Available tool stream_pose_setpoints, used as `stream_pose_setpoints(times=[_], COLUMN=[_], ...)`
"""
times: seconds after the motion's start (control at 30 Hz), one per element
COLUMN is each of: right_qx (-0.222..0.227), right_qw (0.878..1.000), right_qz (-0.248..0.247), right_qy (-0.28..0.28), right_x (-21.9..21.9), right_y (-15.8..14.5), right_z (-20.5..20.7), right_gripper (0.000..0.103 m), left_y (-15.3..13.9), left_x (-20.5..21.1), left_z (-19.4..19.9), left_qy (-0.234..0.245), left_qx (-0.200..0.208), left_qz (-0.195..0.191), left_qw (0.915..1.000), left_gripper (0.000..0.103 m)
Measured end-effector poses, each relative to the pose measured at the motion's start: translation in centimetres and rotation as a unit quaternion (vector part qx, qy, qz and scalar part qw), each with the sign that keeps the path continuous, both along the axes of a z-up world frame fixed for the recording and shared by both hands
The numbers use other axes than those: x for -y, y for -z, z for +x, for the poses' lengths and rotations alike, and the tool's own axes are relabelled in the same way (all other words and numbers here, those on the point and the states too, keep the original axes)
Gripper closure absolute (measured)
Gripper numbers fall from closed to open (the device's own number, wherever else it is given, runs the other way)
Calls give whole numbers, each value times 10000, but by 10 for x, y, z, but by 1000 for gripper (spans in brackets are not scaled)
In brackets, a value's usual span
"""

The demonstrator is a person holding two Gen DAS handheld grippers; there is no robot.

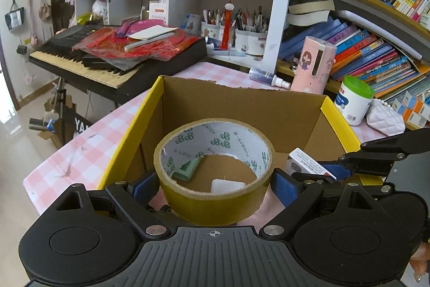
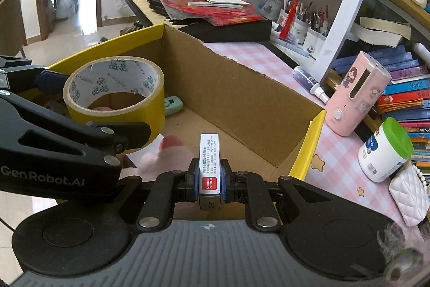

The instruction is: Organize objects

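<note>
A roll of yellow tape (image 1: 215,209) sits between the blue pads of my left gripper (image 1: 215,187), which grip it on both sides over the near end of an open cardboard box (image 1: 242,109) with yellow rims. The right wrist view shows the same tape roll (image 2: 115,114) hanging above the box floor (image 2: 242,152). My right gripper (image 2: 210,179) is shut on a small white box with a red label (image 2: 209,174), held over the box's near edge. This small box (image 1: 303,163) also shows at the right of the left wrist view. A mint-green item (image 2: 173,104) lies inside.
A pink fluffy thing (image 2: 166,152) and white paper lie on the box floor. On the pink checked tablecloth (image 2: 336,160) stand a pink cylinder (image 2: 357,96), a green-lidded jar (image 2: 384,152), a spray bottle (image 2: 309,82) and a white quilted purse (image 2: 408,195). A keyboard (image 1: 107,63) and bookshelves stand behind.
</note>
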State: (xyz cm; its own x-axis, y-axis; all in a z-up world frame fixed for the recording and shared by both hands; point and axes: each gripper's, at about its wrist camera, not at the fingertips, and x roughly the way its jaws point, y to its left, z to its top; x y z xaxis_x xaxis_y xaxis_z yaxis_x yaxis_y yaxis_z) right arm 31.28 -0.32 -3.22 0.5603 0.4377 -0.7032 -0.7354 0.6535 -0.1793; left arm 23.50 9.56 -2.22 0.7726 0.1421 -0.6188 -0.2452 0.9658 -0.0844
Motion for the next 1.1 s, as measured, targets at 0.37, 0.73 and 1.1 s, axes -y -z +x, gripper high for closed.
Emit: stream_pose_setpoints(times=[0.37, 0.73, 1.1], right_qx=[-34, 319, 1187], right_qw=[9999, 9981, 9794], right_qz=[6, 310, 910], right_qy=[99, 429, 1355], right_x=[-1, 8, 29], right_y=[-1, -20, -56], right_z=[1, -24, -92], right_gripper=[88, 39, 5], left_y=[-13, -37, -49], left_x=[6, 5, -3], left_z=[-8, -38, -93], left_qy=[220, 178, -155], left_qx=[458, 884, 1037], left_qz=[92, 16, -46], left_qw=[9987, 9959, 9945], left_gripper=[8, 3, 0])
